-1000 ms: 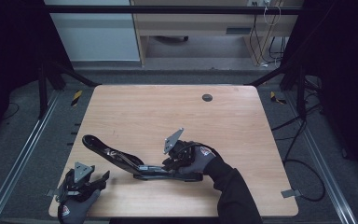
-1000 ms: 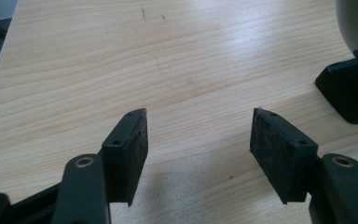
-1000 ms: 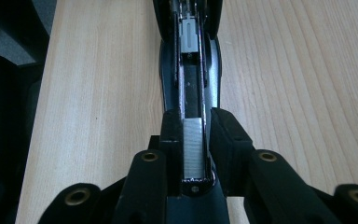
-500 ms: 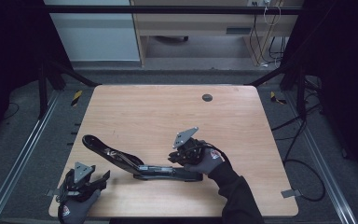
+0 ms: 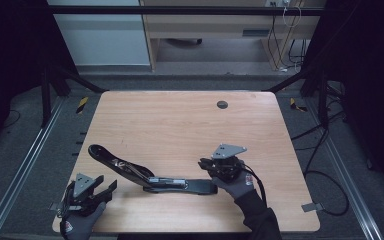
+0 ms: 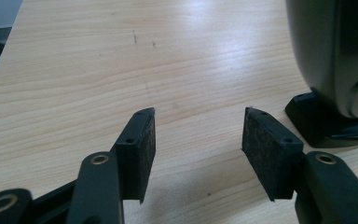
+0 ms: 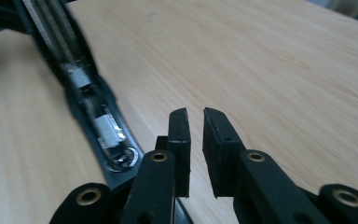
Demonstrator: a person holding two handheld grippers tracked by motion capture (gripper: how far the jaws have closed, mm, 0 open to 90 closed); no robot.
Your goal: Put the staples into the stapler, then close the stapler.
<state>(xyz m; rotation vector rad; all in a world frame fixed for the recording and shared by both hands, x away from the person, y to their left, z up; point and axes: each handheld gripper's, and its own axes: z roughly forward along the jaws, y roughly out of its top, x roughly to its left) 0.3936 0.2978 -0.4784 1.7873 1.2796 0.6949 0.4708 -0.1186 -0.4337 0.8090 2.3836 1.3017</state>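
A: Looking for the black stapler [image 5: 155, 177]. Where?

B: Flat on the table [image 5: 180, 115], folded open, stretched along the near edge from toward the near left corner to about the middle. Rounded end pointing left and away, flatter end on the right.

A: Why spread open like that?

B: Most likely to bare the staple channel. Facing up in the right gripper view, with the metal rail in plain sight. Handy for loading or clearing, by the look of it.

A: And the right gripper [image 5: 202, 163]?

B: Poised just beside the stapler's right end, on the side away from the near edge. Pinched almost closed, with only a slit between the pads, clasping nothing. Just been closing, on air alone.

A: Why drawn so narrow?

B: Probably to act as one slim tip, for prodding some small part in the channel rather than grabbing. Only a guess.

A: The left gripper [image 5: 105, 186]?

B: Down by the near left corner, aimed toward the rounded end, near it but not touching. Released, with pads apart over bare wood and nothing between. Just been closing as well, though with a fair gap remaining.

A: Reason for sitting there?

B: Seems placed to brace or pin that end when needed, keeping the long body from swinging on the smooth top. Hard to say more.
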